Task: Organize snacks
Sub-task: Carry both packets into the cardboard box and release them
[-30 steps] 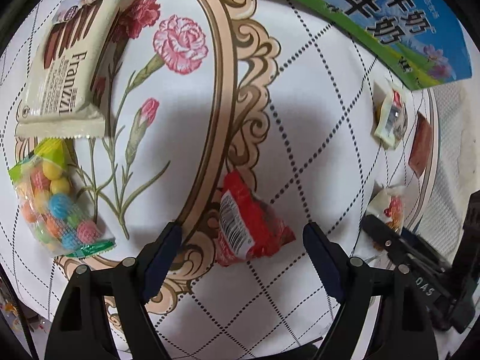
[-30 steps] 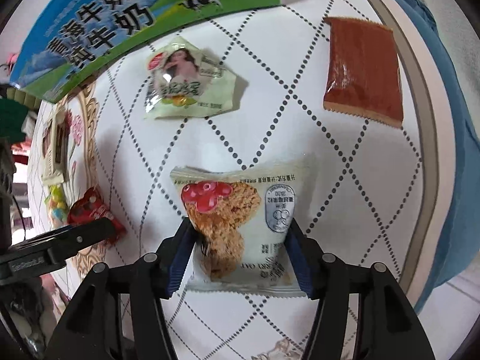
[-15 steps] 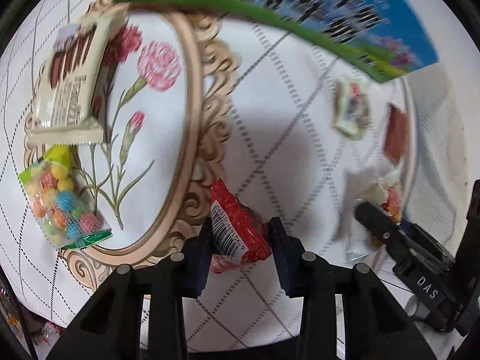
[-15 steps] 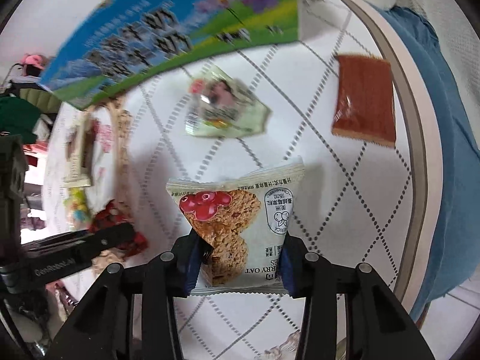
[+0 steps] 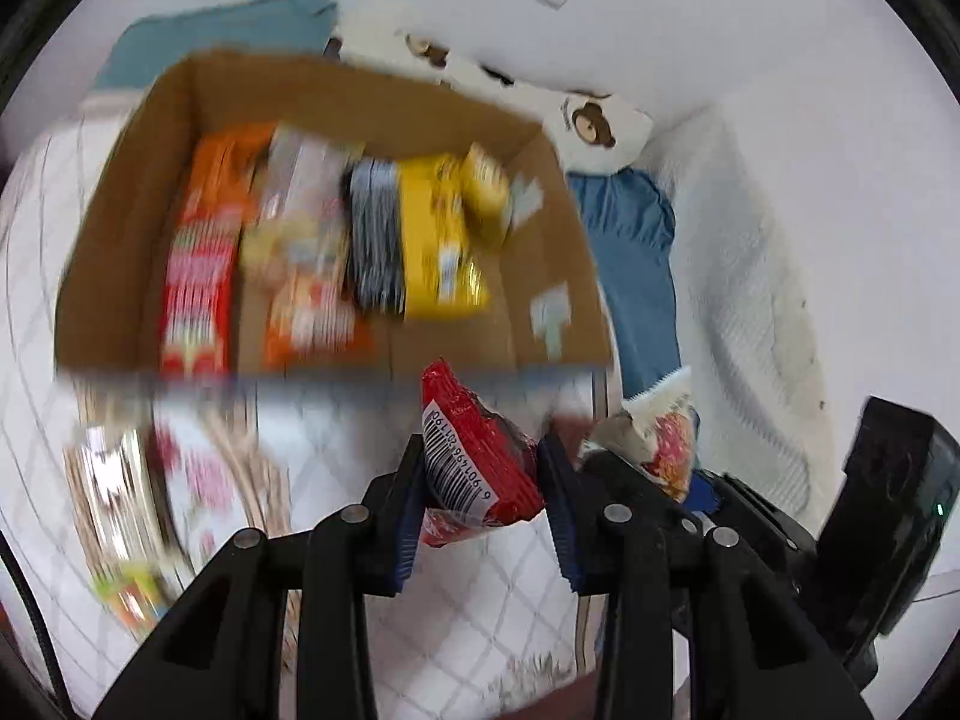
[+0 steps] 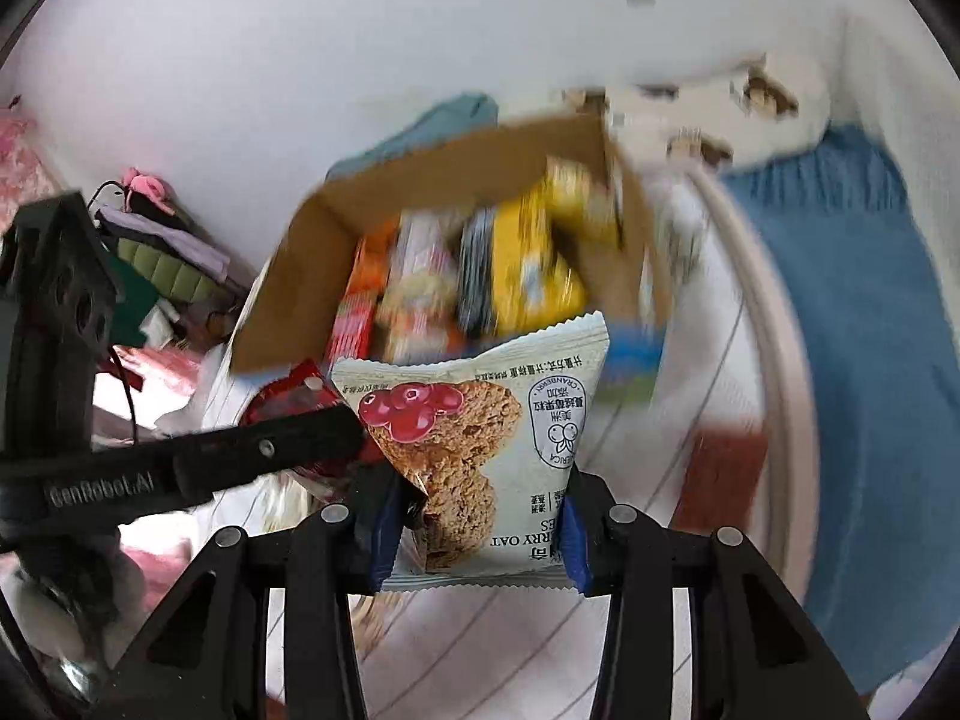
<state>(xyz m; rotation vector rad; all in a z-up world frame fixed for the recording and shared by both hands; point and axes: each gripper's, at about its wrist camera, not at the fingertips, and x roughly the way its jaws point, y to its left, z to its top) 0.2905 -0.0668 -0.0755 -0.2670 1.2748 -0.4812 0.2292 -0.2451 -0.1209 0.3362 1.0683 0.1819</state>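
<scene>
My left gripper [image 5: 480, 498] is shut on a red snack packet [image 5: 474, 462] with a barcode, held in the air just before the open cardboard box [image 5: 120, 228]. My right gripper [image 6: 477, 534] is shut on a pale cranberry oat cookie packet [image 6: 480, 420], also lifted, in front of the same box [image 6: 444, 174]. The box holds several packets, orange, red, yellow and dark. In the right wrist view the left gripper [image 6: 336, 429] and its red packet [image 6: 288, 402] sit close to my left. In the left wrist view the cookie packet [image 5: 666, 438] shows at the right.
The white patterned tablecloth [image 5: 468, 612] lies below. A brown flat packet [image 6: 720, 480] lies on the table at the right. A blue cloth [image 6: 870, 360] hangs over the right edge. Blurred packets [image 5: 120, 540] lie at the left. Clutter [image 6: 162, 264] stands off the table's left.
Both grippers have closed on their packets, lifted them off the table and tilted up and forward, so the open box interior now fills the view.
</scene>
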